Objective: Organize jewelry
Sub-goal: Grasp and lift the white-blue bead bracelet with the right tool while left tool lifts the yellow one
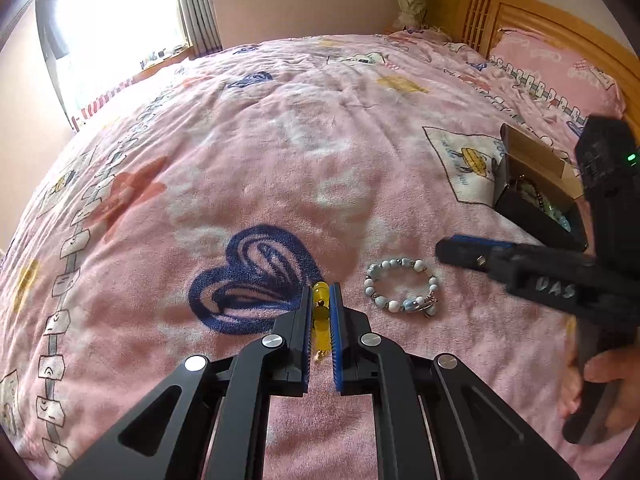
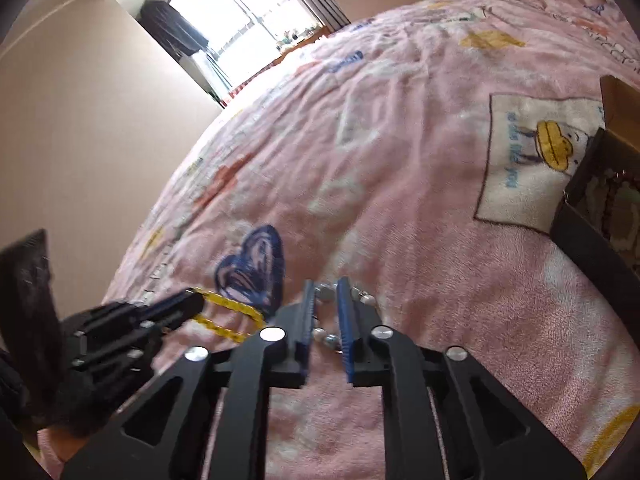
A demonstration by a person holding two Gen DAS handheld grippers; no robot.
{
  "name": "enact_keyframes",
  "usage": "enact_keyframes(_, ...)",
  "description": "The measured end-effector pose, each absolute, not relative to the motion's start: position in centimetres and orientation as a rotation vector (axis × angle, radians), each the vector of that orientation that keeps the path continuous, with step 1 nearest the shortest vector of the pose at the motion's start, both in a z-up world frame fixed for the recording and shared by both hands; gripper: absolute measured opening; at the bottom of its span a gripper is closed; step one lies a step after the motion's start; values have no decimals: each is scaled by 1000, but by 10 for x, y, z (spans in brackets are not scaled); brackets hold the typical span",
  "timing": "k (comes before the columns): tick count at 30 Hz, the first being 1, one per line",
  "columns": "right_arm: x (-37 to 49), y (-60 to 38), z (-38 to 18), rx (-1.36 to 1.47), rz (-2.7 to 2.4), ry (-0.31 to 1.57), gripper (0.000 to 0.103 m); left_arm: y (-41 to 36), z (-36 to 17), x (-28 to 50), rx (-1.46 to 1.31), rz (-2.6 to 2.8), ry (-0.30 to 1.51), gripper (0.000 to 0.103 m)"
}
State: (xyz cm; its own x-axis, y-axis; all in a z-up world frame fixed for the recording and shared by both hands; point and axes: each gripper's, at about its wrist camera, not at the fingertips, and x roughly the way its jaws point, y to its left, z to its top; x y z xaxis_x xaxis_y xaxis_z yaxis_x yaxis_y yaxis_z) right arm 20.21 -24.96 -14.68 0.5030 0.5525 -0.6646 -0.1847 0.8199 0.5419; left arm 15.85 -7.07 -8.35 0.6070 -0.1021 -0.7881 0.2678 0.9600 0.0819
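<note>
1. Holding: left gripper (image 1: pixel 321 300), jaws nearly together on the yellow beaded bracelet (image 1: pixel 321 312); the right wrist view shows its yellow loop (image 2: pixel 228 314) trailing from the fingertips just above the pink blanket (image 1: pixel 280 152).
2. Straddling: right gripper (image 2: pixel 324 312), jaws partly apart, the white-and-blue beaded bracelet (image 2: pixel 326 316) between them; pads do not visibly press on it, so it counts as not gripped.
3. Location: white-and-blue beaded bracelet (image 1: pixel 402 286) lies flat on the blanket near its front edge, just beside the left gripper's tips on their right.
4. Destination, as judged: open jewelry box (image 1: pixel 536 196), toward the blanket's right edge, some beads already inside.
5. Governing relation: box lies ahead and to the right of both grippers; right gripper (image 1: pixel 472 254) is the nearer, left must cross past the loose bracelet.
</note>
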Motion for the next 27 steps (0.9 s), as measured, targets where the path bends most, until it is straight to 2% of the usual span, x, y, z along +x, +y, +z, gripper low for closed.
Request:
enact_keyframes(1, 205, -247, -158, 423, 438, 973, 57, -72, -82, 157, 200, -219, 894, 9)
enact_keyframes(4, 206, -237, -173, 373, 402, 962, 50, -71, -76, 154, 186, -232, 888, 9)
enact_keyframes(7, 203, -226, -174, 282, 348, 938, 35, -70, -74, 153, 178, -235, 884, 9)
enact_keyframes(9, 202, -222, -175, 222, 320, 933, 19, -67, -75, 153, 170, -235, 889, 9)
enact_keyframes(12, 205, -232, -175, 262, 347, 943, 10, -64, -75, 153, 171, -226, 887, 9)
enact_keyframes(17, 203, -241, -159, 290, 381, 916, 9, -56, -67, 152, 118, -238, 895, 9)
enact_keyframes(27, 181, -268, -91, 324, 415, 753, 9, -71, -44, 143, 140, -264, 851, 9)
